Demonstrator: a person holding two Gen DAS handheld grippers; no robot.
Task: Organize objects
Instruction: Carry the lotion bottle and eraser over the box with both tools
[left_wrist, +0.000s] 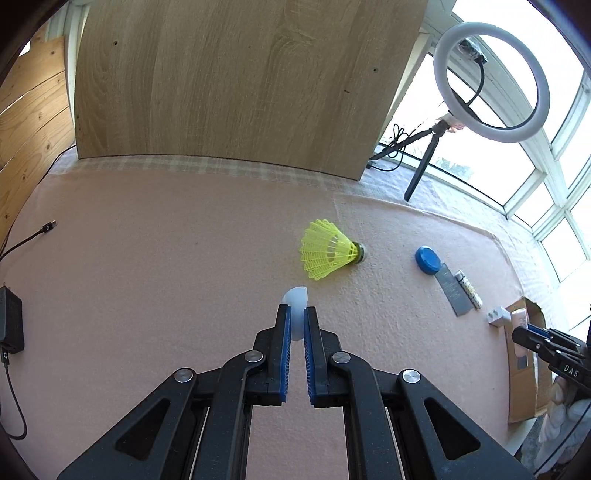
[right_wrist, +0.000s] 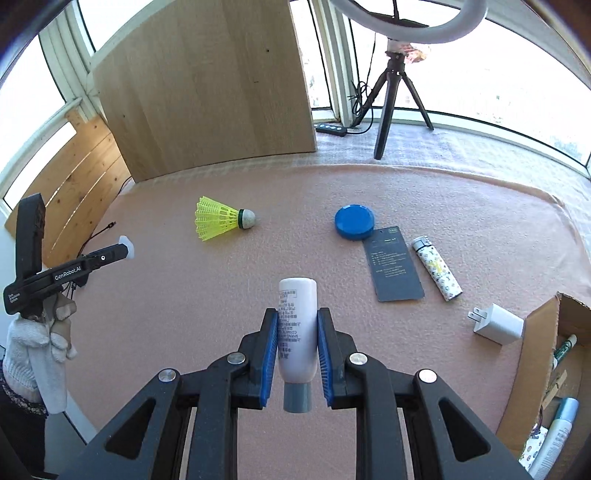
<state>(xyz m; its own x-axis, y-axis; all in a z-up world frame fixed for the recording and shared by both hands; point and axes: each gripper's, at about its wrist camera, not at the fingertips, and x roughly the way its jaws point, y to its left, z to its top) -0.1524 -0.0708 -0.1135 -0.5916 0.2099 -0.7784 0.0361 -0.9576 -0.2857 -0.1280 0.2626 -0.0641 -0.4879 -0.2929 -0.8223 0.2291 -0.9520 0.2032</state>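
Note:
My left gripper (left_wrist: 294, 314) is shut on a small translucent white piece (left_wrist: 295, 297) and holds it above the pink cloth; it also shows in the right wrist view (right_wrist: 123, 248). My right gripper (right_wrist: 297, 314) is shut on a white bottle with a grey cap (right_wrist: 297, 328), cap toward the camera. A yellow shuttlecock (left_wrist: 330, 253) (right_wrist: 221, 221) lies on the cloth ahead of both. A blue round lid (right_wrist: 354, 221), a dark card (right_wrist: 393, 264), a patterned white tube (right_wrist: 437, 267) and a white charger plug (right_wrist: 498, 323) lie to the right.
A cardboard box (right_wrist: 535, 354) at the right edge holds several tubes and bottles. A wooden board (right_wrist: 207, 85) stands at the back. A ring light on a tripod (right_wrist: 391, 88) stands by the windows. A black cable and adapter (left_wrist: 11, 325) lie at the left.

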